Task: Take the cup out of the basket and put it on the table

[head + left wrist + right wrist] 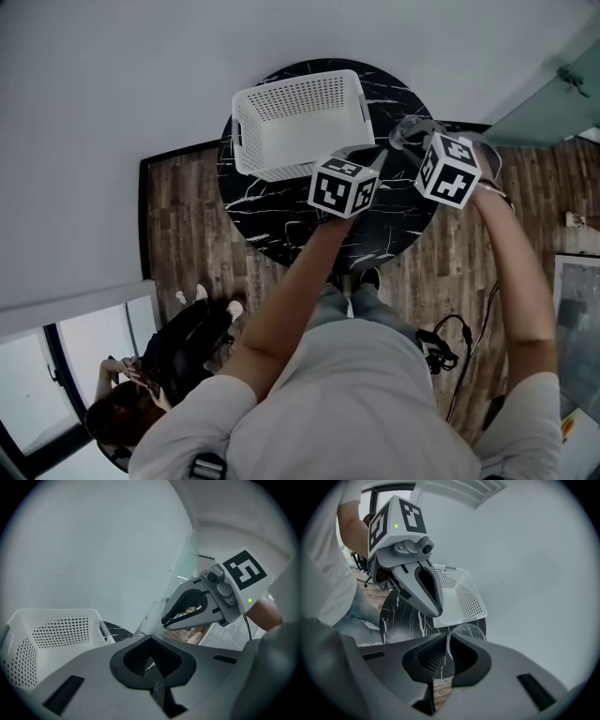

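1. While the cup (411,129) was held off to its right, the basket (300,101) stood on the far-left part of the table (272,220). No cup showed inside it from the head view.
2. Left gripper (380,157): just right of the basket's near right corner. Its jaws were drawn together with only a sliver between them. Its own view (151,666) showed marble through that sliver and nothing held.
3. Cup: clear glass, right of the basket's right end wall and outside its rim, near the table's far-right edge. Judged out of the basket but not set down.
4. Right gripper (409,142): rightmost, jaws clamped on the cup's thin wall.
5. Judgement: the next move turns on what lies under the cup. Bare marble lay below it and to the near side of the basket, so a plain lowering by the right hand should do. The left gripper sat just beside, empty and not needed. Height above the table could not be read.
6. View differences:
   - The head view gave the layout but showed the cup only as a faint glint.
   - The right gripper view (443,660) alone showed the pinch, with one glass wall between the pads and the cup's (466,631) round outline over the table edge.
   - The left gripper view showed the cup (154,615) side-on beneath the right gripper's tips (168,619), somewhat tilted.
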{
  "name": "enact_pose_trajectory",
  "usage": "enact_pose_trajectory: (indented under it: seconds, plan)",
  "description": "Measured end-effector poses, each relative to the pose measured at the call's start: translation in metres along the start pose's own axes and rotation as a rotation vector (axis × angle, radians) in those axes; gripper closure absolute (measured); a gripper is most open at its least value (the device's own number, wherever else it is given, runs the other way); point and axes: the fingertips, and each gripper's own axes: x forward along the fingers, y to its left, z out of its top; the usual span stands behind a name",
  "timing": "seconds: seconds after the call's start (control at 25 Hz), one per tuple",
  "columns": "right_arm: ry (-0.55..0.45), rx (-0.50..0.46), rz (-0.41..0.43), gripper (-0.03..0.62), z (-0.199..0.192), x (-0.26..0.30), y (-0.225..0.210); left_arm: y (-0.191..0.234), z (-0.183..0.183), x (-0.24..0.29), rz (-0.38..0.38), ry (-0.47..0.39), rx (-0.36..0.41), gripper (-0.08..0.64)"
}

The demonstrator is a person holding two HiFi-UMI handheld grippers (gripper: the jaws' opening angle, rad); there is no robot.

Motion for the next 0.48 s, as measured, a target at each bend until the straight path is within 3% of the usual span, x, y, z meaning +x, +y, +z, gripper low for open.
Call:
enact_pose_trajectory:
  seconds: [0.48]
  plan:
    - [0.017,0.038,0.041,0.565,-0.040,0.022,0.012,-0.014,-0.025,0.037,-0.031,0.063,-0.009,0.561]
